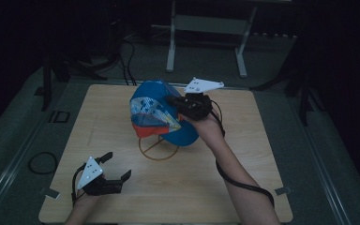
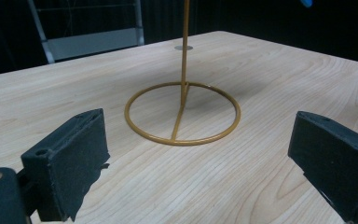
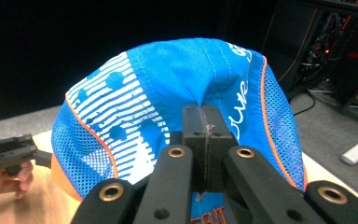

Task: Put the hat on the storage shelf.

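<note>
The right hand-held gripper (image 3: 204,140) pinches a fold of the blue cap (image 1: 161,112) on its top. The cap is soft and light — cloth bunches, so a small pinch works. It sits over the gold wire stand (image 2: 182,112) on the counter (image 1: 192,187). The left hand-held gripper (image 1: 117,166) is spread wide, near the stand — holding nothing.

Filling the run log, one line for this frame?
right gripper: shut on cap | left gripper: open, off stand | cap above stand

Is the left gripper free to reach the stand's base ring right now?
Probably yes. The left gripper is open, and bare table lies between its fingers and the base ring; the cap sits higher.
</note>
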`<state>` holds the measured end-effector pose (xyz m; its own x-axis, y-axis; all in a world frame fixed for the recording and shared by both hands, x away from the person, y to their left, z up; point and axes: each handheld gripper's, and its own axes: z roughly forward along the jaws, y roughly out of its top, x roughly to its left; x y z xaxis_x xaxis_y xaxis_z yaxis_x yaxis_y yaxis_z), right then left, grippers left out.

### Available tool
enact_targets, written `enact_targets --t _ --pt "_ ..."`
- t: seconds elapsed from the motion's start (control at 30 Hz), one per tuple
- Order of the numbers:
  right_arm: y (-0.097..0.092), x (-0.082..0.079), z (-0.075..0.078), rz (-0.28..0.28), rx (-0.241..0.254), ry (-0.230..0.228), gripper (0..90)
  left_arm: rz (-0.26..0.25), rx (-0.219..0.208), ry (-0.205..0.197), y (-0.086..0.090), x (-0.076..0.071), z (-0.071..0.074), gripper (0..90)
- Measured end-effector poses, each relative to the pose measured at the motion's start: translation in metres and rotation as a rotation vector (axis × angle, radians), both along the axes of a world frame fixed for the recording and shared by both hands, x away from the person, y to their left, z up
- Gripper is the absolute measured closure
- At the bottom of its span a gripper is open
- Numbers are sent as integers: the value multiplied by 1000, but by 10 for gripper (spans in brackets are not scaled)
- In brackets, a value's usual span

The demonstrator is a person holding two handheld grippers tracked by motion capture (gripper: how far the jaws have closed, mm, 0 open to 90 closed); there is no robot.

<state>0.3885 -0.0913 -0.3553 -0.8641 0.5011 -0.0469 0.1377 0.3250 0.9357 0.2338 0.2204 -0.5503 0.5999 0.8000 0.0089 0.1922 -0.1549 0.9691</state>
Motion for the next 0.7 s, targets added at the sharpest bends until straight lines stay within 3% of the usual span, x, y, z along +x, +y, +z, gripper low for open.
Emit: enact_targets --t 0.13,0.23,0.57,0.7 --pt "0 0 -4 3 8 16 895 -2 -2 -1 0 -1 0 50" --pt "-1 0 -4 9 35 26 839 -1 -4 -3 0 -1 0 50" --pt "-10 -10 1 6 77 -1 720 -9 -12 1 0 0 -1 50" --pt "-7 -9 0 4 52 4 633 -11 -15 0 0 0 -1 50"
